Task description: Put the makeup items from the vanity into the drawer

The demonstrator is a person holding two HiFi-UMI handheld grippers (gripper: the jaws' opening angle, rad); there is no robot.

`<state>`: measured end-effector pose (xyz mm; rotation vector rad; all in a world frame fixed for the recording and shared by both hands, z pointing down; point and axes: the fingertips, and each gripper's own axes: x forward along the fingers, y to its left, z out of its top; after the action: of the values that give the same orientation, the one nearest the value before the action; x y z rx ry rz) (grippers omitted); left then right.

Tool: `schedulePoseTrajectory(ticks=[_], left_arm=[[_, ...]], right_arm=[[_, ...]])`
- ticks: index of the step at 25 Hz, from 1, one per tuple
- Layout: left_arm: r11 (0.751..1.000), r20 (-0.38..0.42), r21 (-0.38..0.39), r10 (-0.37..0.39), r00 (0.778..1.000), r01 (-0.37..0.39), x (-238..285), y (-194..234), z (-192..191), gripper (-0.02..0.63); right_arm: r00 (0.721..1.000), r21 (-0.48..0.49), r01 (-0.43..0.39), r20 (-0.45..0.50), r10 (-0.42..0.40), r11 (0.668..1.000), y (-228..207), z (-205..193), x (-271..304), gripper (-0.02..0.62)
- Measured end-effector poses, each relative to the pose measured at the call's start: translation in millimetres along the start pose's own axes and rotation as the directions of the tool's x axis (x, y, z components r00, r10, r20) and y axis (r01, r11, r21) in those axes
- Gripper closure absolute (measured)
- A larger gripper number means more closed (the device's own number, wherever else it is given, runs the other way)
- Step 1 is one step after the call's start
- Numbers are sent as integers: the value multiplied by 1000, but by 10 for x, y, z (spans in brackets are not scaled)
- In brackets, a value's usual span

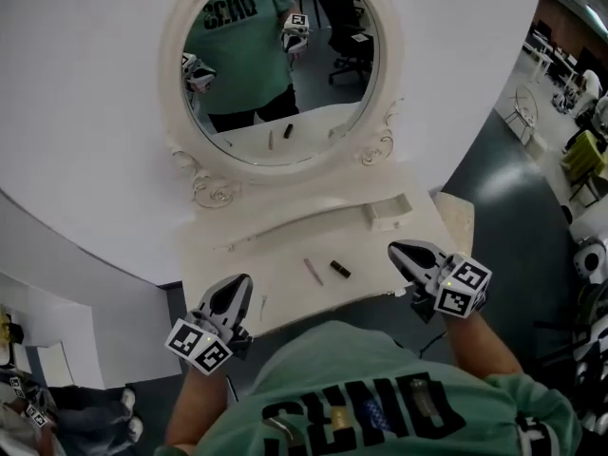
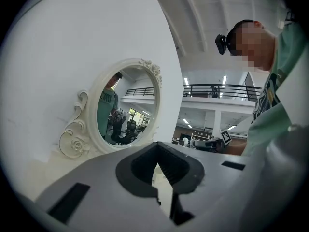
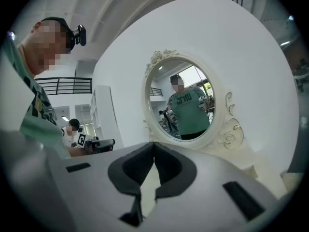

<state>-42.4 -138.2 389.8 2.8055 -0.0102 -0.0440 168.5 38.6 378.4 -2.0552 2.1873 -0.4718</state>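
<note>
**Both makeup items still out, drawer waiting**

Just past the person's green shirt (image 1: pixel 380 402), the left hand-held gripper (image 1: pixel 239 285) and the right hand-held gripper (image 1: pixel 397 251) hover at the tabletop's (image 1: pixel 285 302) near edge, both clenched on nothing. The task looks barely begun. A thin pale stick (image 1: pixel 313 271) and a short dark tube (image 1: pixel 340 270) lie near each other mid-tabletop. Behind them the small drawer (image 1: pixel 389 211) appears pulled open and seemingly empty.
</note>
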Motion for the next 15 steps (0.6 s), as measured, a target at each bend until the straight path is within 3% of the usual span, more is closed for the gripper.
schedulePoseTrajectory(ticks=[5,15], left_arm=[[1000,4,-10,24,1000,-24,423,127,-89,598],[983,30,-55,175,984,-173,898,-99,-393,598]], right_arm=[[1000,32,18,-3,-18,999,-573,59,99,583],[988,17,-106,-108,108,994,-1292,58,204,583]])
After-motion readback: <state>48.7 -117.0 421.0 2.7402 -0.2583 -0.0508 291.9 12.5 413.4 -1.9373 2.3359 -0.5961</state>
